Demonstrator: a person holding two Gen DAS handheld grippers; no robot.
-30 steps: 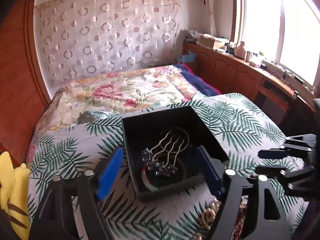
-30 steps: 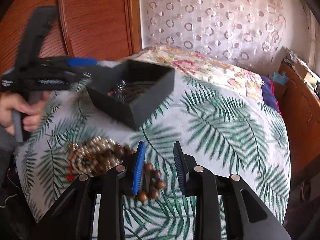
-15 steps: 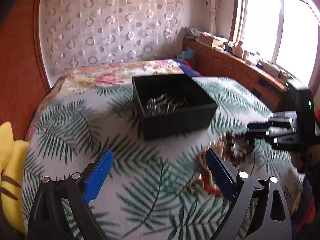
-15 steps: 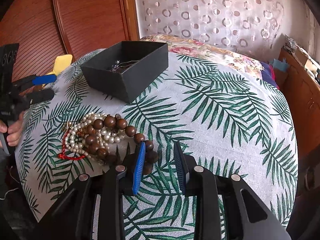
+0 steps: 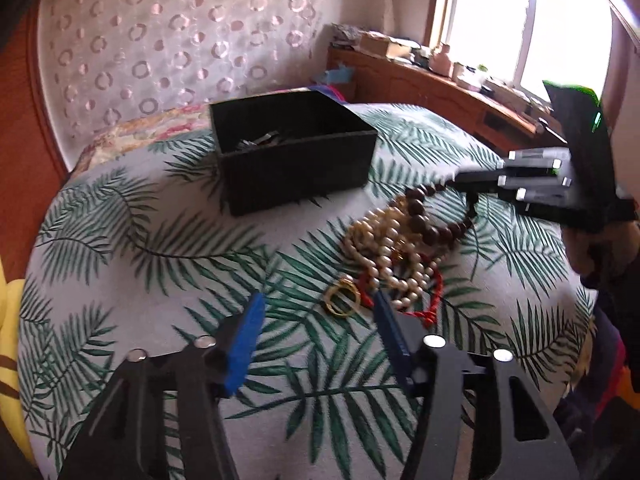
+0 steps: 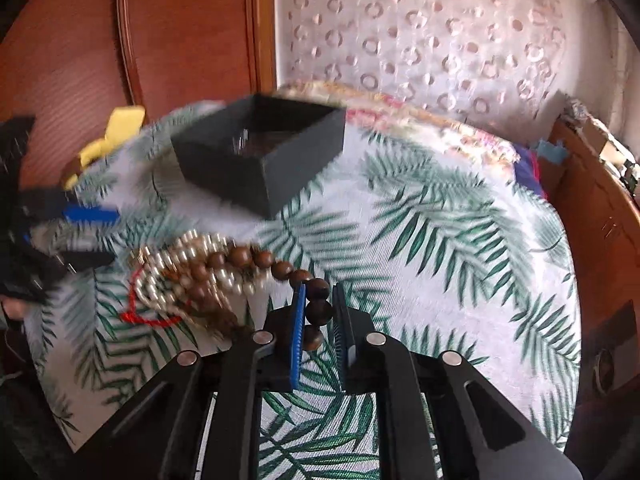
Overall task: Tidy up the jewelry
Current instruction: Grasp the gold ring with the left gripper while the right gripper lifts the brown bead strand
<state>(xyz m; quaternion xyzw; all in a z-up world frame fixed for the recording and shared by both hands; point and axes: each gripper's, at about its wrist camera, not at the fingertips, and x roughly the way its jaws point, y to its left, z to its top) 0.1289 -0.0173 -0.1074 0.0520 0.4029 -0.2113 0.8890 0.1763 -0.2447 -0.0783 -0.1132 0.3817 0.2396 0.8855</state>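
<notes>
A black open box (image 5: 294, 152) (image 6: 260, 156) with jewelry inside stands on a round table with a palm-leaf cloth (image 5: 160, 240). A tangled pile lies in front of it: a pearl necklace (image 5: 384, 248) (image 6: 192, 264), a brown wooden bead string (image 5: 424, 216) (image 6: 240, 258), a red cord (image 5: 436, 284) and a gold ring (image 5: 342, 300). My right gripper (image 6: 319, 312) is shut on the brown bead string at the pile's edge; it also shows in the left wrist view (image 5: 472, 188). My left gripper (image 5: 320, 320) is open and empty, low over the cloth just before the gold ring.
A bed with a floral quilt (image 6: 420, 120) lies behind the table. A wooden cabinet (image 5: 432, 92) runs under the window at the right. A yellow soft toy (image 6: 108, 136) sits at the table's left edge. A wooden headboard (image 6: 120, 40) stands beyond.
My left gripper pulled back from the box and came down toward the pile near the gold ring. My right gripper closed on the brown beads, which now stretch out from the pile.
</notes>
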